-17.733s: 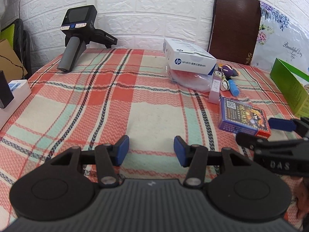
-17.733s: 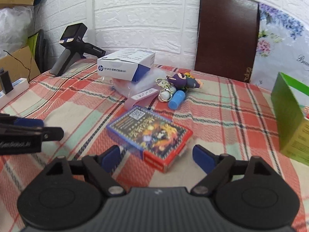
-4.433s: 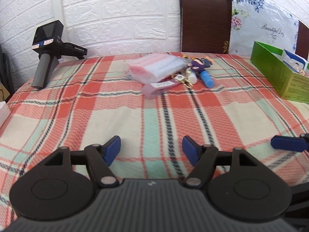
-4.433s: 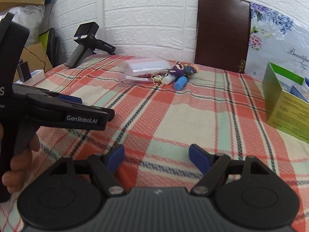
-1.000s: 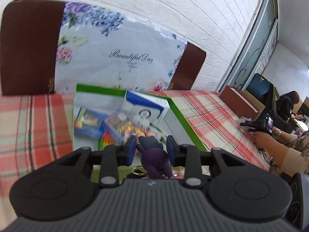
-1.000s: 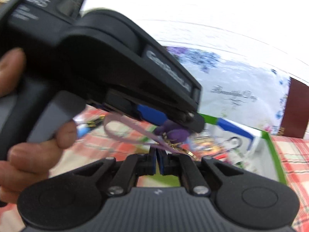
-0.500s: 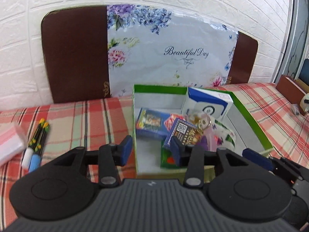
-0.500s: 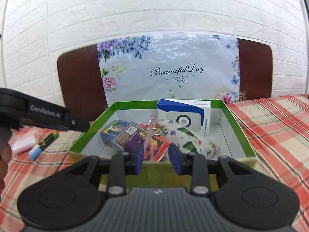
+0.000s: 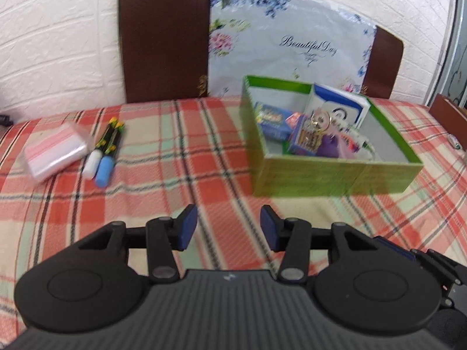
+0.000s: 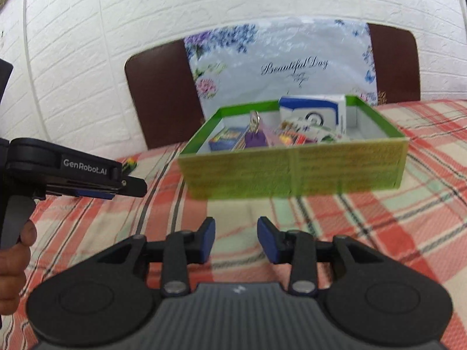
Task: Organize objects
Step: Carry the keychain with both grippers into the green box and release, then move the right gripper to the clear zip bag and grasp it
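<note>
A green box [image 9: 335, 175] [image 10: 292, 172] stands on the plaid cloth and holds a blue-and-white carton [image 9: 338, 108] [image 10: 312, 113], card packs [image 9: 271, 119] and the purple keychain figure [image 9: 329, 145] [image 10: 255, 138] with its ring. My left gripper [image 9: 227, 227] is open and empty, in front of the box and to its left. My right gripper [image 10: 235, 237] is open and empty, in front of the box. Two markers [image 9: 106, 151] and a clear zip bag [image 9: 54, 151] lie on the cloth at the left.
A brown chair back with a floral plastic cover [image 9: 277, 43] [image 10: 277, 64] stands behind the box against the white brick wall. The left gripper's body [image 10: 76, 172] shows at the left of the right wrist view. Plaid cloth [image 9: 175, 192] covers the table.
Both grippers have pulled back from the green box and sit lower over the cloth. The keychain figure they carried a second ago now lies in the box.
</note>
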Available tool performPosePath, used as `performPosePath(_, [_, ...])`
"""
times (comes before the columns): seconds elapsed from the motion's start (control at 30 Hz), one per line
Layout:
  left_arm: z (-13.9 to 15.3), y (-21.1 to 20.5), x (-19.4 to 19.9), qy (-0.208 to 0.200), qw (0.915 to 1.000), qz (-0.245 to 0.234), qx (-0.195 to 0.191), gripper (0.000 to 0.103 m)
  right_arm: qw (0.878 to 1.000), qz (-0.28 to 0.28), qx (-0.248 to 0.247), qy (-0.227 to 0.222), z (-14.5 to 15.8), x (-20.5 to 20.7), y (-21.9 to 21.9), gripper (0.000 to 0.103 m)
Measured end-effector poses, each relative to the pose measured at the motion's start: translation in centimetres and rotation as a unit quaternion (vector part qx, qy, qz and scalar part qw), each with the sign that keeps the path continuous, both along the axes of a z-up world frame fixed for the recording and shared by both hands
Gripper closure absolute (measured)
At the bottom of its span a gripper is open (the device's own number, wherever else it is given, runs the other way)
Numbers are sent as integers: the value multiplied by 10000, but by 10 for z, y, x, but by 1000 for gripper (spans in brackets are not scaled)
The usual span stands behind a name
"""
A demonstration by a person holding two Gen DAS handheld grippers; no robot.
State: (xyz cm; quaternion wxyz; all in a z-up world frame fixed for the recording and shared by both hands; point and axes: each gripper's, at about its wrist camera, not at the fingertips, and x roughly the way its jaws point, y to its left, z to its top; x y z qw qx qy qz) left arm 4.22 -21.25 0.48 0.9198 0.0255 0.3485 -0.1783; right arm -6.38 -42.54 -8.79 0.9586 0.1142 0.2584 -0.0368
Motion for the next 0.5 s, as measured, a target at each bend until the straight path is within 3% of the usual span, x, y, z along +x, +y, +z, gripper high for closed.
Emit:
performPosePath(0.23, [-29,29,-5,225,9992,211,251,50,9988,94,36,489,-22,5,16,65])
performPosePath(0.5, [-44,47,-6,245,9984,350,372,49,9984,59,-102,552,-24,5,26,56])
